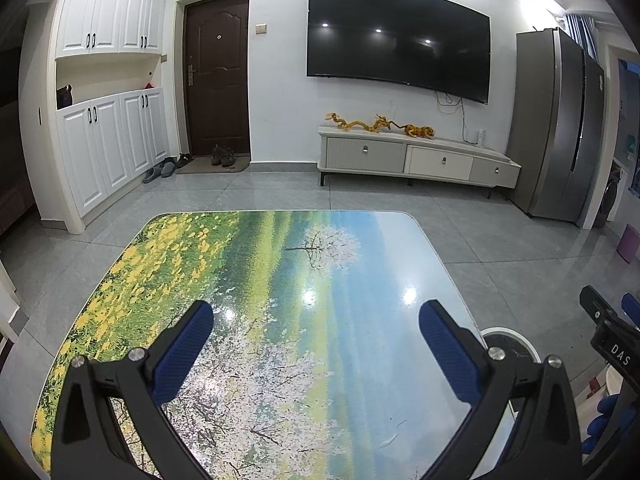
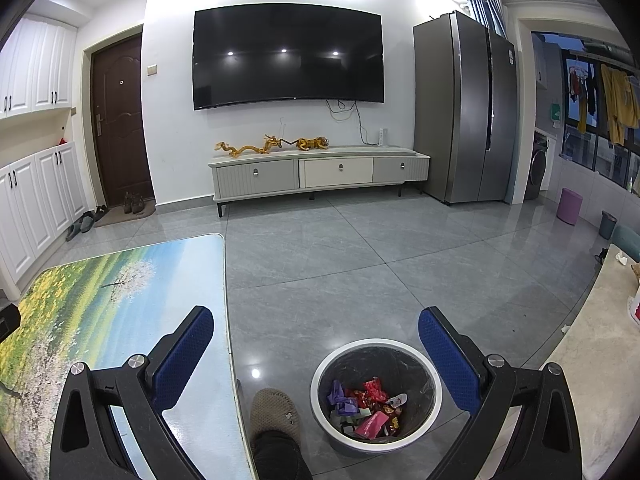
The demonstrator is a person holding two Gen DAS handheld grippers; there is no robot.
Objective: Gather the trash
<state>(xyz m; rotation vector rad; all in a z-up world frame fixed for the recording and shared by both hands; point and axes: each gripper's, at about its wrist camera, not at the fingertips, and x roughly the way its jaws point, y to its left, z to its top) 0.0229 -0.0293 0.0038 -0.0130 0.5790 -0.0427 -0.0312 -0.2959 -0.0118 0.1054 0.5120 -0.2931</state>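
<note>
A round bin (image 2: 320, 376) with a white rim and dark liner stands on the floor just right of the table (image 2: 120, 300). Several crumpled wrappers (image 2: 368, 408), red, pink and purple, lie inside it. My right gripper (image 2: 316, 324) hangs open above the bin and the table's right edge, with nothing between its blue pads. My left gripper (image 1: 316, 320) is open over the landscape-printed table top (image 1: 256, 264), which carries no loose items. The bin's rim (image 1: 516, 340) peeks out past the table's right edge in the left wrist view, beside part of the other gripper (image 1: 612, 332).
A person's slippered foot (image 2: 276, 412) stands between table and bin. A beige counter (image 2: 600, 344) runs along the right. Further off are a TV stand (image 2: 320, 172), a fridge (image 2: 468, 108), a purple stool (image 2: 570, 206) and a small grey bin (image 2: 608, 224). Grey tiled floor (image 2: 340, 256) lies between.
</note>
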